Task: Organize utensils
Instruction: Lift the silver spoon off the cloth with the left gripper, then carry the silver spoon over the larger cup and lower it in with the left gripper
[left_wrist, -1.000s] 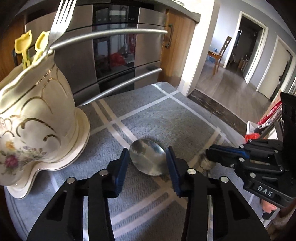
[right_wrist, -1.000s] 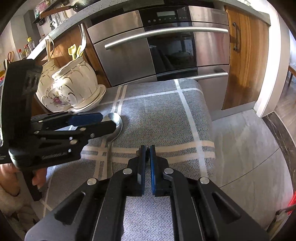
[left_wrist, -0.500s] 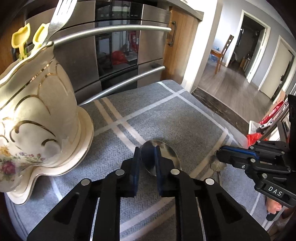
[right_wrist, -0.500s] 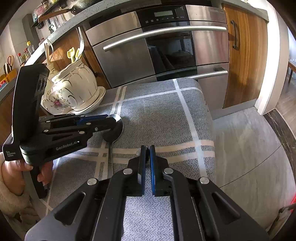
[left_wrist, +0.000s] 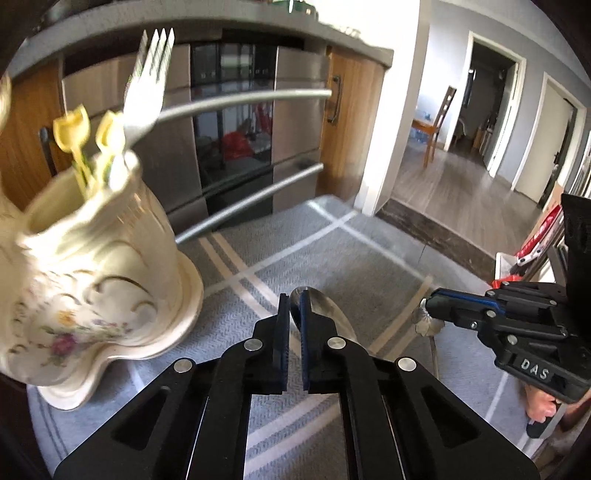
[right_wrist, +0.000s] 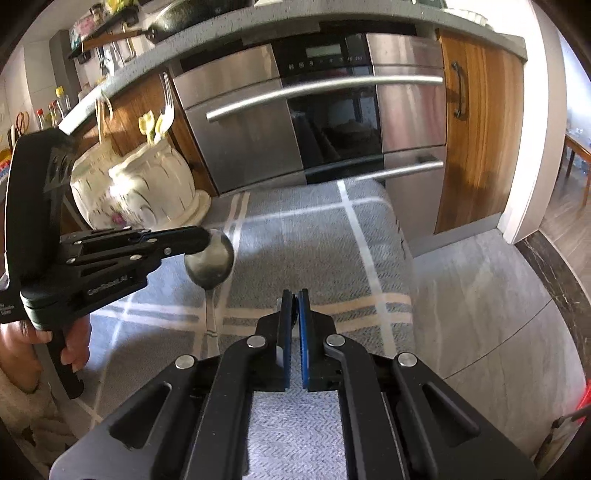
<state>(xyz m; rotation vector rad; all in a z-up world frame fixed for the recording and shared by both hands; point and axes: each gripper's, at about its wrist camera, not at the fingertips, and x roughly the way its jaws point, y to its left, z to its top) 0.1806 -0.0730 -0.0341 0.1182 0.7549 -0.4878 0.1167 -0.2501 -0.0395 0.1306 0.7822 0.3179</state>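
1. Because the spoon (left_wrist: 325, 314) must go into the ceramic vase (left_wrist: 92, 266) with the fork (left_wrist: 147, 77), the left gripper (left_wrist: 291, 332) pinches its bowl edge over the grey cloth (left_wrist: 351, 258).
2. Seen from the right wrist, the right gripper (right_wrist: 294, 332) idles pressed together, apparently empty, leaving the spoon (right_wrist: 210, 262) to the left.

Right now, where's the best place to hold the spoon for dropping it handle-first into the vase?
Its bowl, where the left gripper pinches it: across the thin rim, from the near side. The bowl is tipped up and the slim handle trails behind it, so it can probably swing down into the vase.
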